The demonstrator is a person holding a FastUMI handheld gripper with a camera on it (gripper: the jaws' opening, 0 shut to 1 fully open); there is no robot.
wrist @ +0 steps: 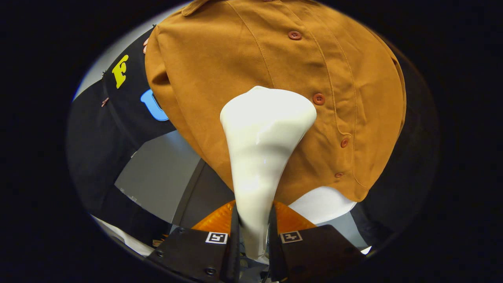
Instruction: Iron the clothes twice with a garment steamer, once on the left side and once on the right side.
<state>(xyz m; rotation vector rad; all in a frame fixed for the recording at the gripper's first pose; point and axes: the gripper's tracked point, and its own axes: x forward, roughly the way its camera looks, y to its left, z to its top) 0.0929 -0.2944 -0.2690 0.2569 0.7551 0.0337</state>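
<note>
**One pass in hand: steamer head on the shirt front**

One brown shirt [243, 78] hangs ahead of the tool, its buttoned placket [319, 99] running down just to one side of the steamer's head. The garment steamer [263, 133] is a smooth pale wand that narrows from a broad head down to a slim handle, and that handle sits between the two fingers. The tool [254, 236] is clamped on the handle, both fingers pressing its sides, so the grip looks firm. The head lies against or just off the cloth beside the row of buttons; whether it truly touches cannot be told from this angle.

To do the stroke well, I judge it best to keep the broad face flat to the fabric and travel in one straight line along the panel, top to hem, without tilting the wrist. The buttons are the hazard: the head's edge is near one of them, and catching it would drag the shirt sideways. Holding the line a little clear of the placket should avoid that. The shirt hangs loose over a white form [326, 204] showing below the hem, so light pressure is wiser than a hard push, which would only swing the cloth away. Which of the two sides this pass serves cannot be settled here.
</note>
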